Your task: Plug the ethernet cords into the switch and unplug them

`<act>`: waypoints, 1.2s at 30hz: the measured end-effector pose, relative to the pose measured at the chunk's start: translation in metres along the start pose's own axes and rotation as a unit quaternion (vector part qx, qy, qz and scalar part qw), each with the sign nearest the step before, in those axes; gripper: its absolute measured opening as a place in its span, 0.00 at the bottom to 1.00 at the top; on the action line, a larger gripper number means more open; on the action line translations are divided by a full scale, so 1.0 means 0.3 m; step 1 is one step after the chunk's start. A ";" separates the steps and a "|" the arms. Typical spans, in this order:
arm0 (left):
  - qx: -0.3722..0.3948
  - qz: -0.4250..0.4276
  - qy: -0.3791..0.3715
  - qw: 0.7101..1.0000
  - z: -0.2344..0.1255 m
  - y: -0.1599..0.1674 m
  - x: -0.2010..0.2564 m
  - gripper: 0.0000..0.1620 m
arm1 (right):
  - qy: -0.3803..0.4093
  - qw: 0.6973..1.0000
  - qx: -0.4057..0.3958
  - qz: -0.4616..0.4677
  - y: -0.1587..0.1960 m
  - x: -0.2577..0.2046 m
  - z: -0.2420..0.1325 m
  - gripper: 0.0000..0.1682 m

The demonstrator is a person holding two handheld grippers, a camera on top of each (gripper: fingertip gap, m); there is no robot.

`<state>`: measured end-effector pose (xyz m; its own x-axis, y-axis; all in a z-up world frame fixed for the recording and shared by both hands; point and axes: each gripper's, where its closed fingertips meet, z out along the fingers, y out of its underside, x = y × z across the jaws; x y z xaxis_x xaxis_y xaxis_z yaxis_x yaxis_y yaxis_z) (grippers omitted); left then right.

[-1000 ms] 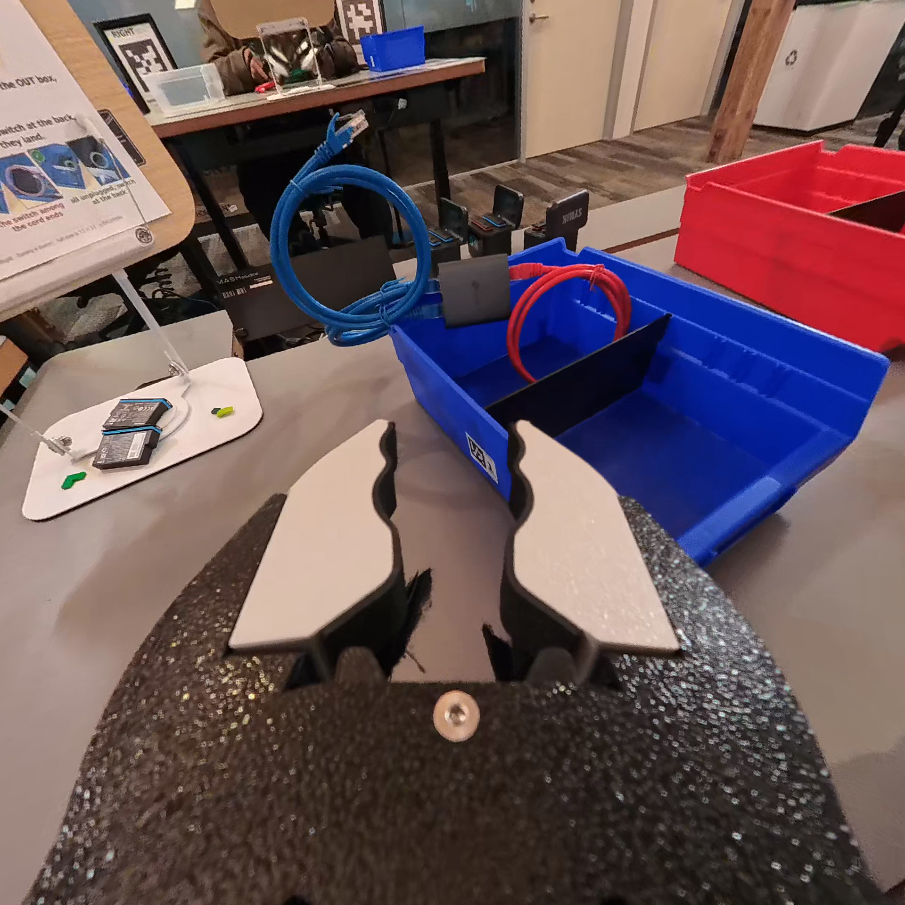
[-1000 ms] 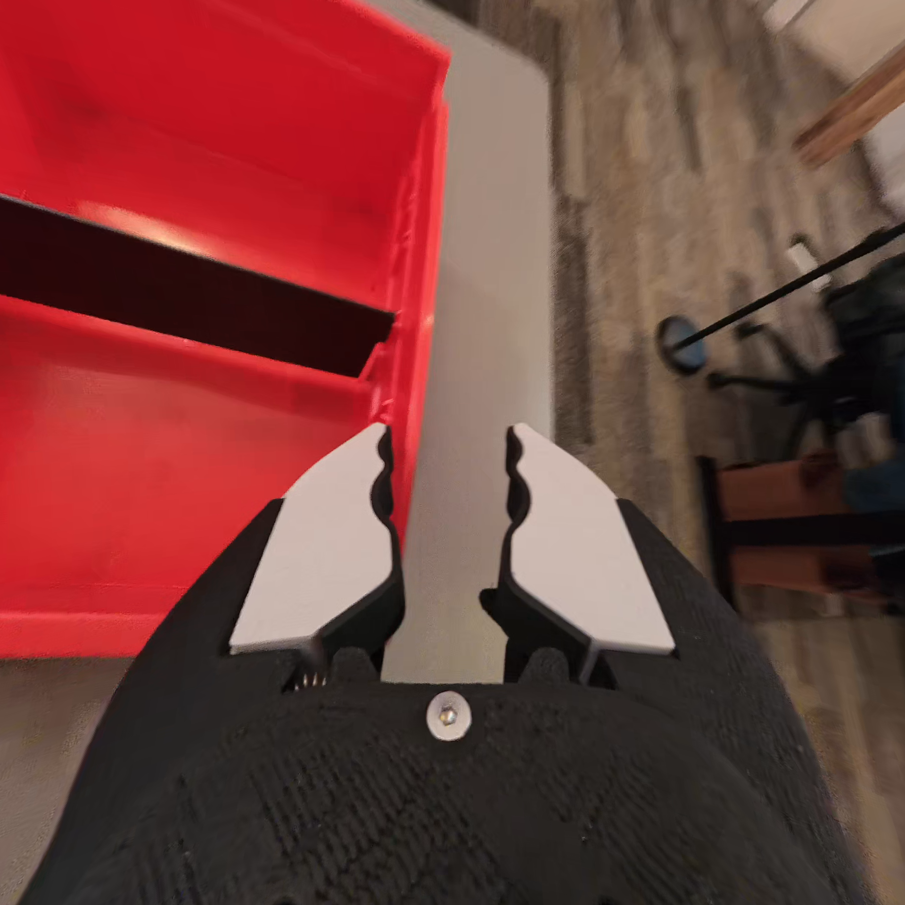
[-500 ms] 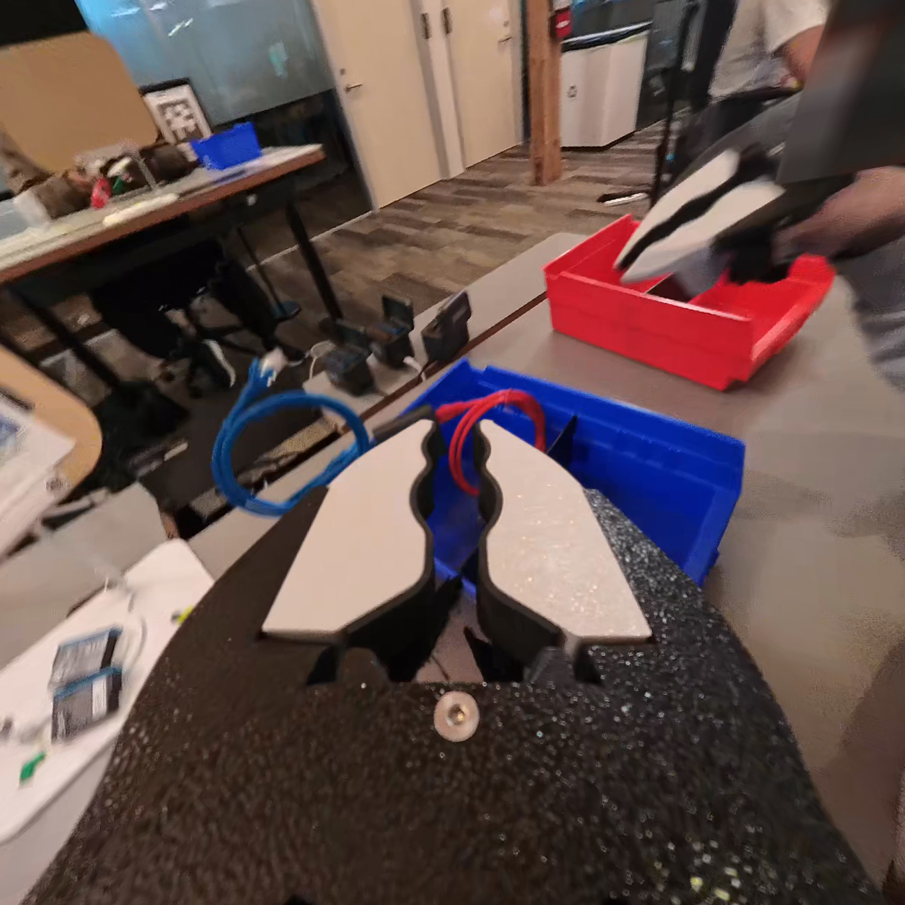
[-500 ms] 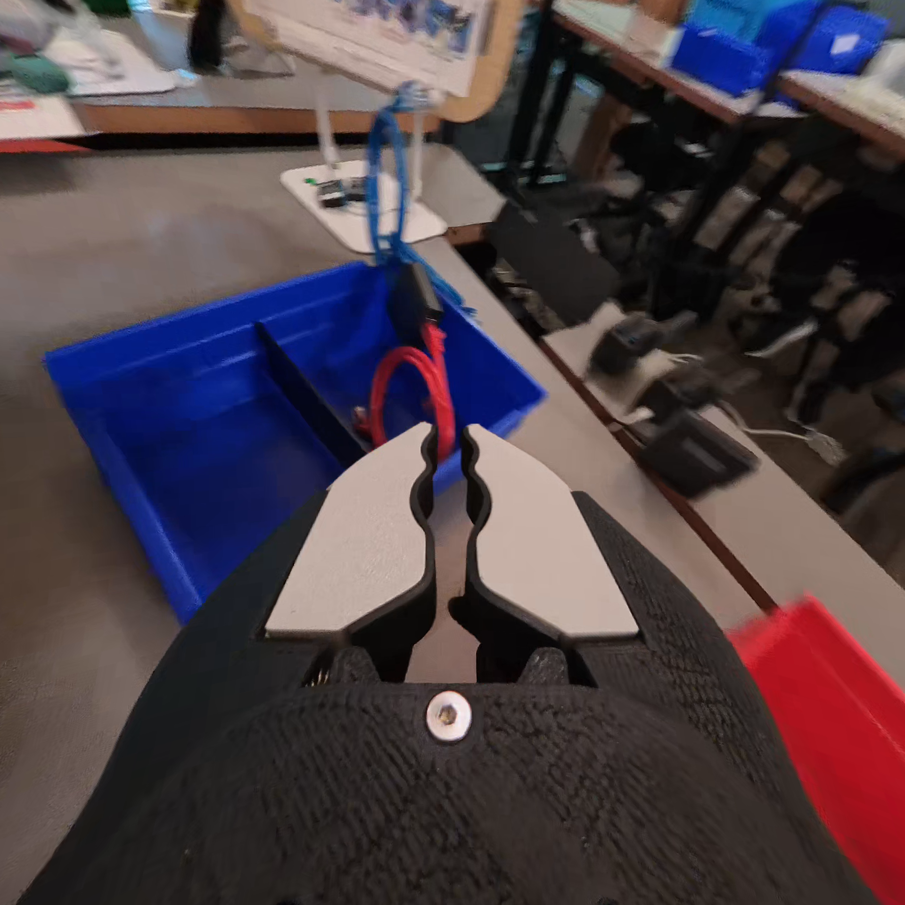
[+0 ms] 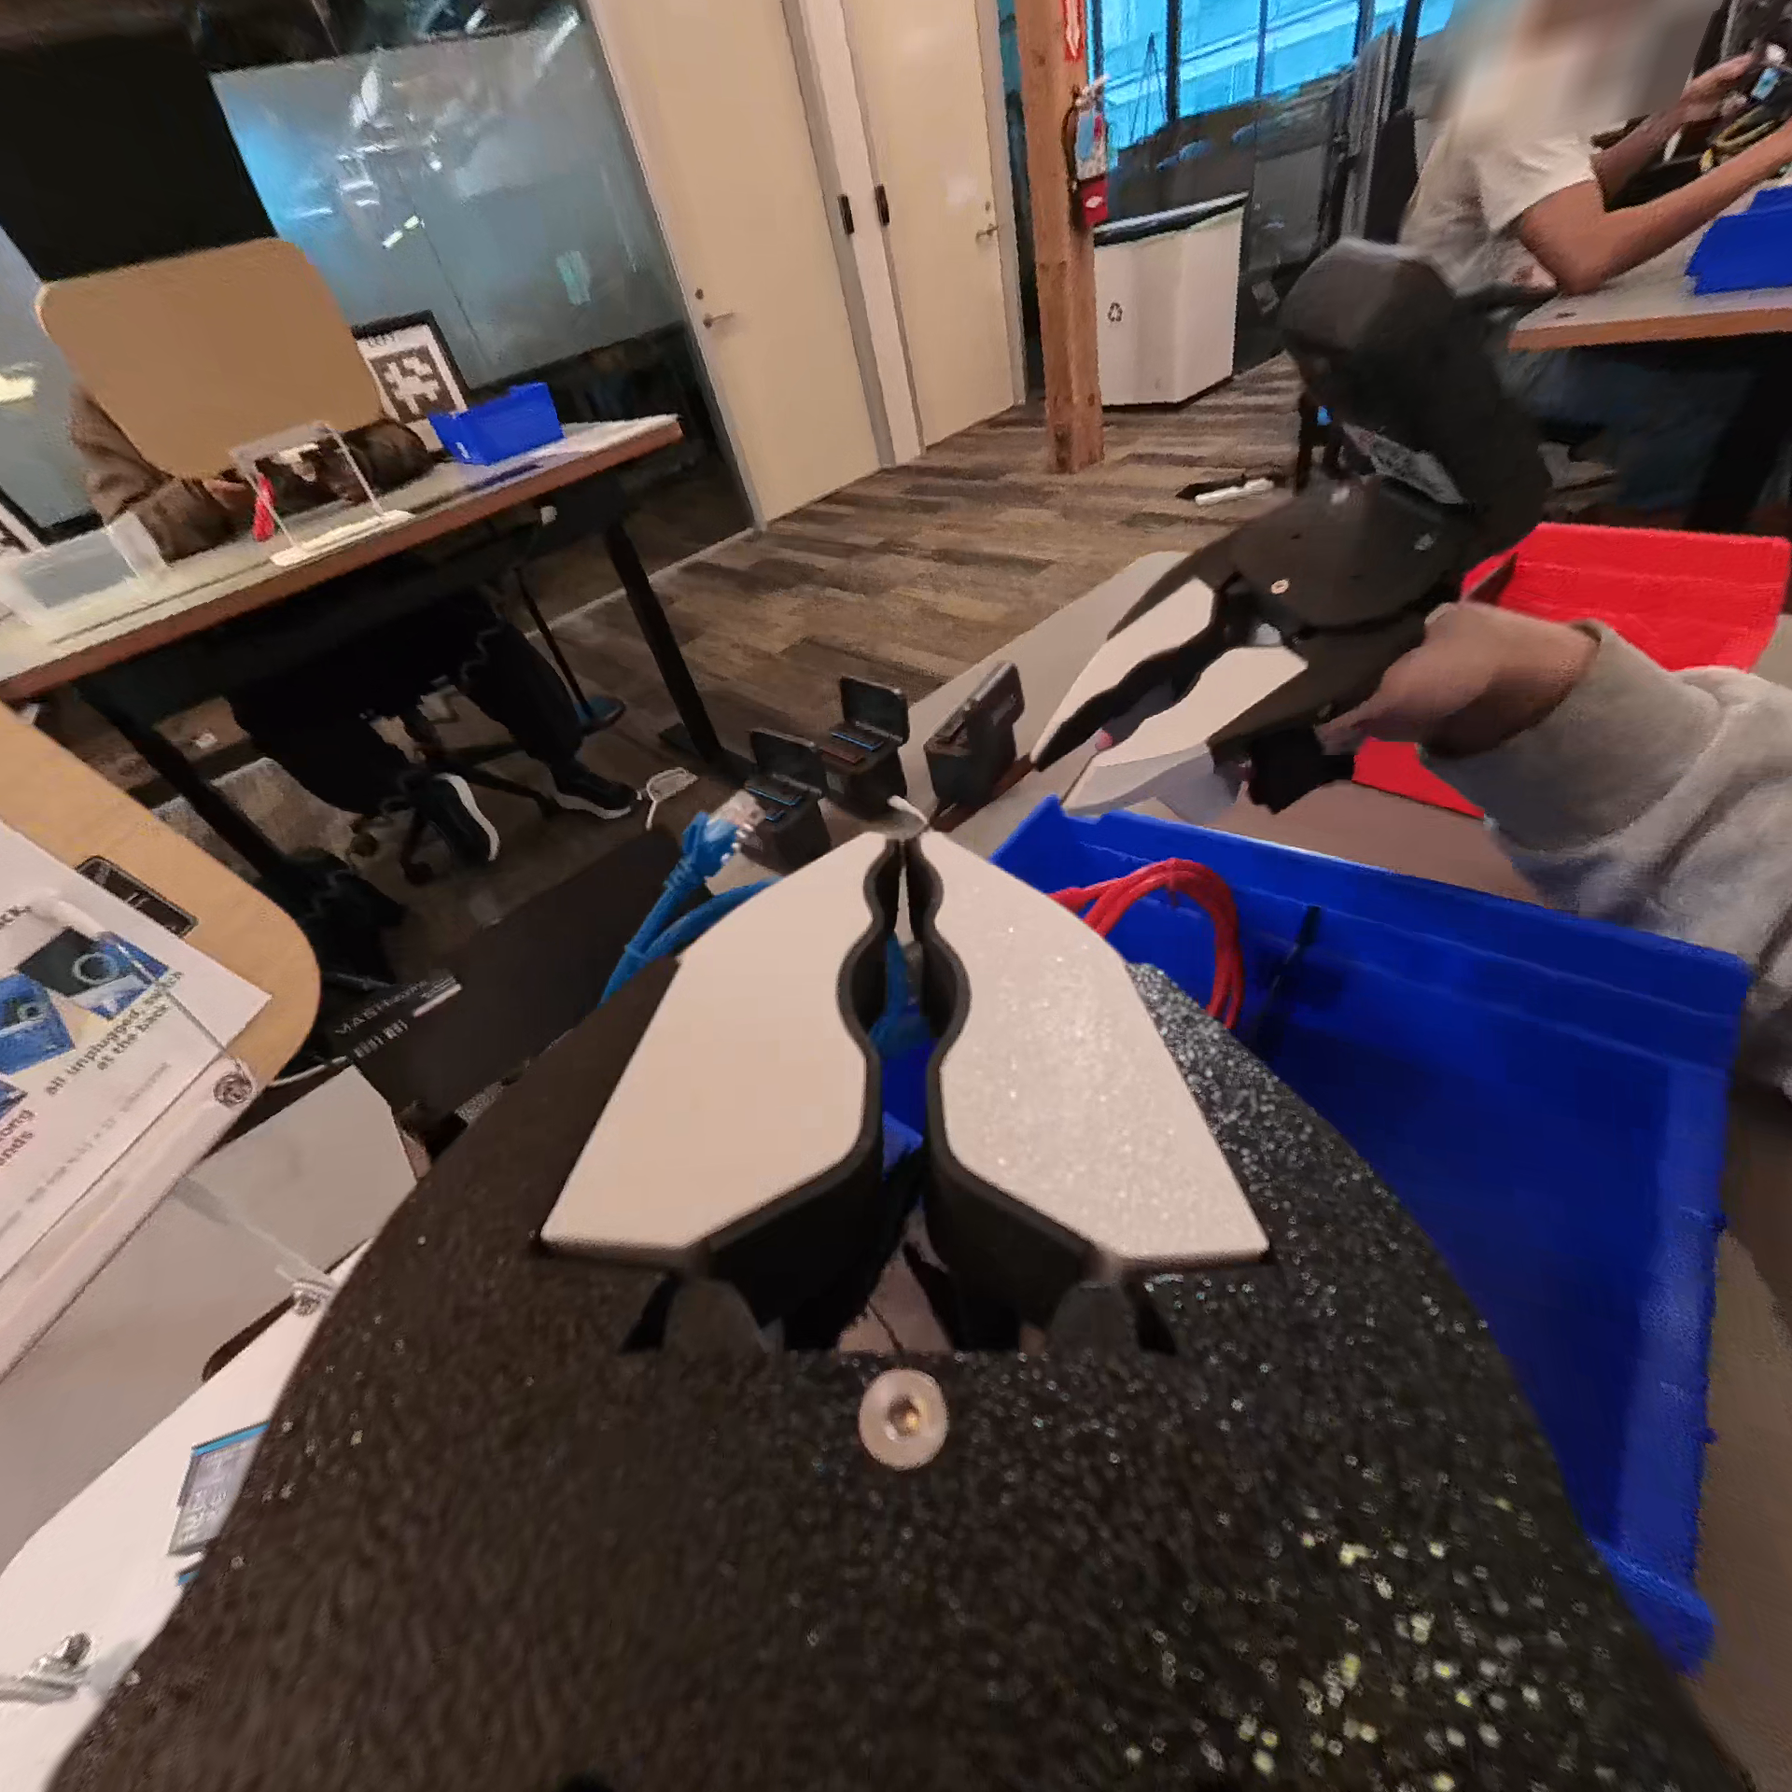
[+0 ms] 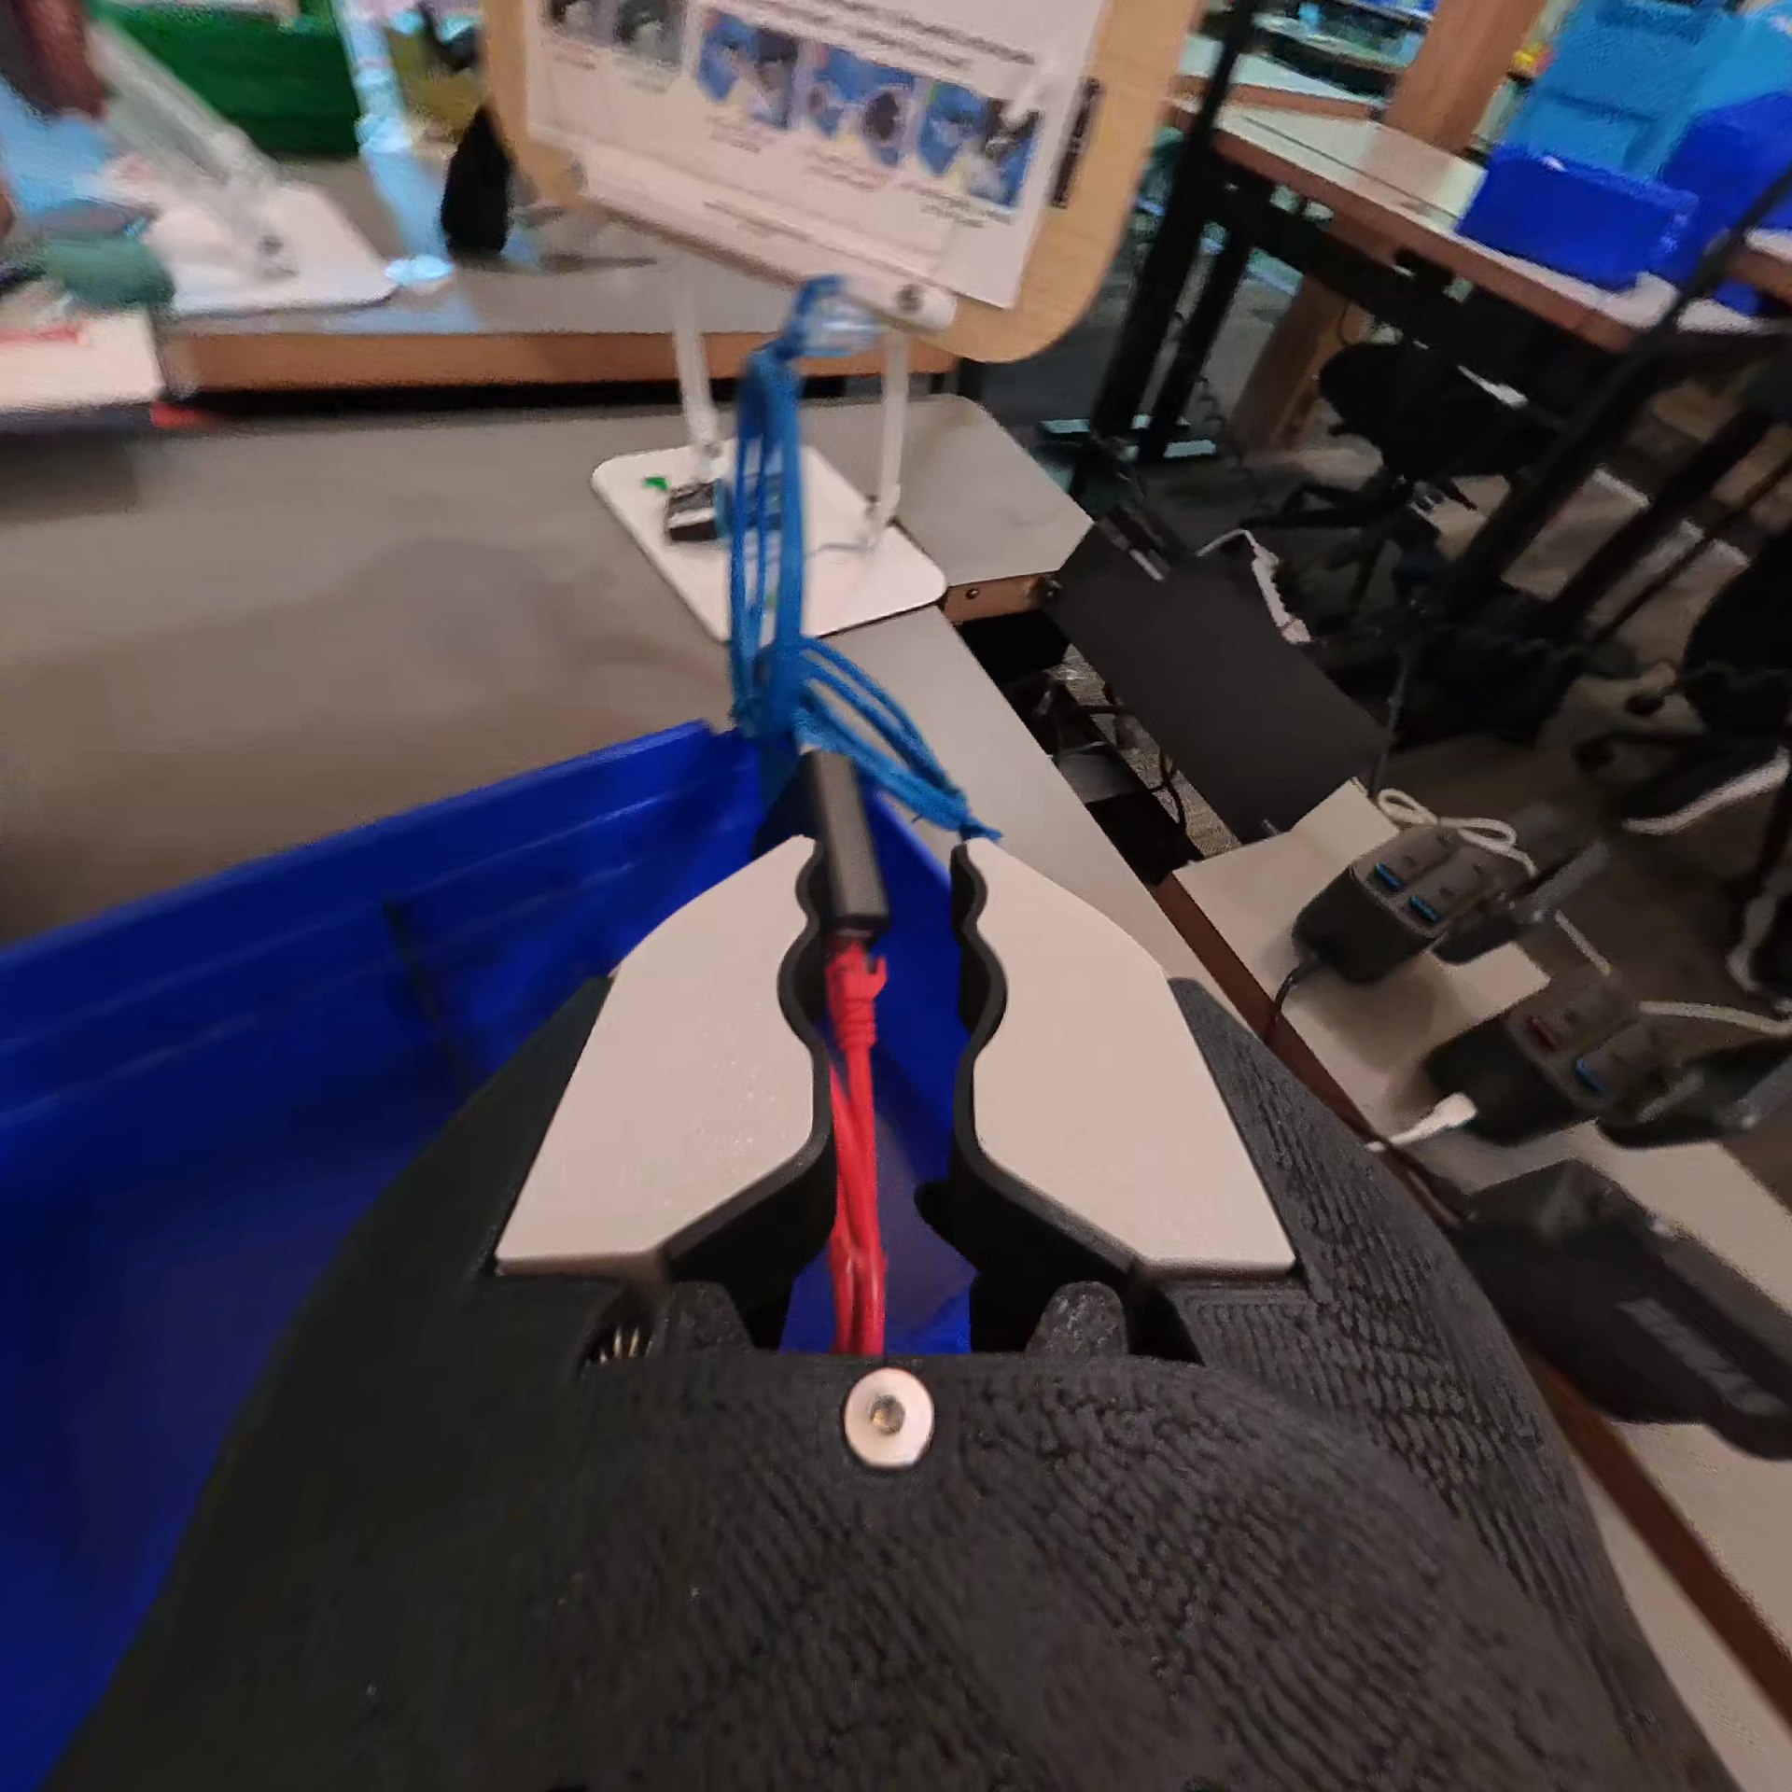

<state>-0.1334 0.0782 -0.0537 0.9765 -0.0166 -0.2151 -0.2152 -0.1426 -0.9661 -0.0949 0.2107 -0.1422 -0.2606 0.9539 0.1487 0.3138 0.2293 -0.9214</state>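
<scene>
Left gripper (image 5: 907, 853), fingers pressed together, hovers above the blue bin (image 5: 1513, 1067); right gripper (image 6: 882, 853), fingers spread, straddles the red cable (image 6: 858, 1115) at 12 o'clock.

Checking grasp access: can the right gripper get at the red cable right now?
Probably yes. The right gripper is open over the blue bin, with the red cable between its fingers and nothing blocking.

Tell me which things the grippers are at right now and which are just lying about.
At the grippers:
- right gripper, open over the red cable and small dark box
- blue cable
- blue bin
- left gripper, shut

Lying about:
- red bin
- chargers
- sign
</scene>
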 end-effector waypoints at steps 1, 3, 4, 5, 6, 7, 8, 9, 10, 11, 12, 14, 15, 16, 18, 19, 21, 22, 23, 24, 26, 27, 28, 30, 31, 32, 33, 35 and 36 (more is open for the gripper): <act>0.011 -0.001 -0.007 1.000 0.006 -0.003 -0.018 0.00 | 0.009 1.000 0.007 0.027 0.000 0.020 0.024 0.14; 0.027 -0.009 -0.017 0.999 0.018 -0.003 -0.045 0.00 | -0.026 0.997 0.011 0.067 0.009 0.005 0.063 0.14; 0.028 -0.012 -0.017 0.999 0.025 0.002 -0.052 0.00 | -0.049 0.995 -0.003 0.082 0.026 -0.011 0.076 0.15; 0.027 -0.014 -0.014 0.999 0.032 0.008 -0.053 0.00 | -0.058 0.994 -0.019 0.091 0.047 -0.015 0.086 0.17; 0.025 -0.015 -0.007 1.000 0.039 0.014 -0.051 0.00 | -0.056 0.993 -0.037 0.092 0.072 -0.012 0.094 0.18; 0.022 -0.016 -0.001 1.000 0.046 0.019 -0.048 0.00 | -0.052 0.993 -0.059 0.090 0.099 -0.007 0.101 0.21; 0.021 -0.017 0.005 1.000 0.052 0.023 -0.044 0.00 | -0.048 0.991 -0.079 0.091 0.120 -0.004 0.106 0.28; 0.019 -0.017 0.010 1.000 0.059 0.027 -0.040 0.00 | -0.049 0.989 -0.098 0.098 0.137 -0.006 0.110 0.33; 0.017 -0.016 0.014 1.000 0.065 0.031 -0.036 0.00 | -0.055 0.986 -0.115 0.103 0.147 -0.010 0.113 0.35; 0.014 -0.014 0.016 1.000 0.071 0.035 -0.033 0.00 | -0.061 0.985 -0.124 0.104 0.150 -0.013 0.117 0.36; 0.011 -0.011 0.016 1.000 0.076 0.039 -0.030 0.00 | -0.067 0.984 -0.130 0.104 0.151 -0.016 0.122 0.35; 0.003 -0.001 0.018 1.000 0.084 0.048 -0.025 0.00 | -0.090 0.979 -0.151 0.105 0.163 -0.030 0.134 0.28; 0.000 0.006 0.019 1.000 0.087 0.052 -0.021 0.00 | -0.097 0.976 -0.164 0.102 0.172 -0.035 0.140 0.27; -0.002 0.014 0.020 1.000 0.089 0.055 -0.018 0.00 | -0.096 0.975 -0.177 0.094 0.183 -0.034 0.148 0.26; 0.000 0.028 0.017 0.999 0.092 0.053 -0.014 0.00 | -0.096 0.974 -0.194 0.072 0.199 -0.034 0.169 0.24; 0.006 0.030 0.012 0.999 0.095 0.045 -0.015 0.00 | -0.102 0.972 -0.200 0.066 0.204 -0.041 0.180 0.23; 0.024 0.034 0.014 0.999 0.100 0.025 -0.004 0.00 | -0.118 0.969 -0.208 0.069 0.213 -0.057 0.205 0.20; 0.032 0.038 0.017 0.999 0.103 0.018 0.005 0.01 | -0.128 0.966 -0.212 0.072 0.219 -0.067 0.217 0.19; 0.037 0.046 0.021 0.998 0.105 0.013 0.014 0.01 | -0.138 0.964 -0.216 0.073 0.223 -0.078 0.224 0.15; 0.039 0.055 0.024 0.997 0.109 0.012 0.022 0.01 | -0.139 0.965 -0.211 0.068 0.217 -0.079 0.226 0.14; 0.038 0.078 0.032 0.996 0.116 0.015 0.041 0.04 | -0.142 0.972 -0.183 0.044 0.188 -0.087 0.223 0.12; 0.036 0.088 0.032 0.995 0.120 0.017 0.047 0.06 | -0.139 0.975 -0.171 0.033 0.172 -0.089 0.219 0.12; 0.034 0.101 0.031 0.994 0.124 0.018 0.052 0.08 | -0.130 0.978 -0.162 0.017 0.158 -0.085 0.214 0.12; 0.032 0.135 0.023 0.990 0.131 0.018 0.063 0.13 | -0.104 0.985 -0.139 -0.015 0.125 -0.072 0.199 0.12; 0.030 0.157 0.022 0.987 0.133 0.019 0.073 0.15 | -0.091 0.988 -0.124 -0.029 0.103 -0.067 0.190 0.12; 0.028 0.175 0.021 0.984 0.136 0.020 0.083 0.17 | -0.080 0.990 -0.106 -0.042 0.079 -0.064 0.177 0.12; 0.026 0.191 0.022 0.981 0.138 0.020 0.095 0.19 | -0.067 0.992 -0.090 -0.056 0.056 -0.063 0.162 0.12; 0.023 0.217 0.022 0.976 0.142 0.019 0.116 0.22 | -0.033 0.993 -0.060 -0.091 0.009 -0.059 0.124 0.12; 0.015 0.224 0.013 0.974 0.146 0.020 0.116 0.24 | -0.012 0.993 -0.051 -0.104 -0.014 -0.057 0.102 0.12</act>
<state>-0.1014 0.1201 -0.0734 0.7840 -0.0967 -0.6132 -0.6204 -0.0864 -0.7795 -0.1198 0.1875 -0.1517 -0.3500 0.8794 0.3226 0.3408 0.4404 -0.8306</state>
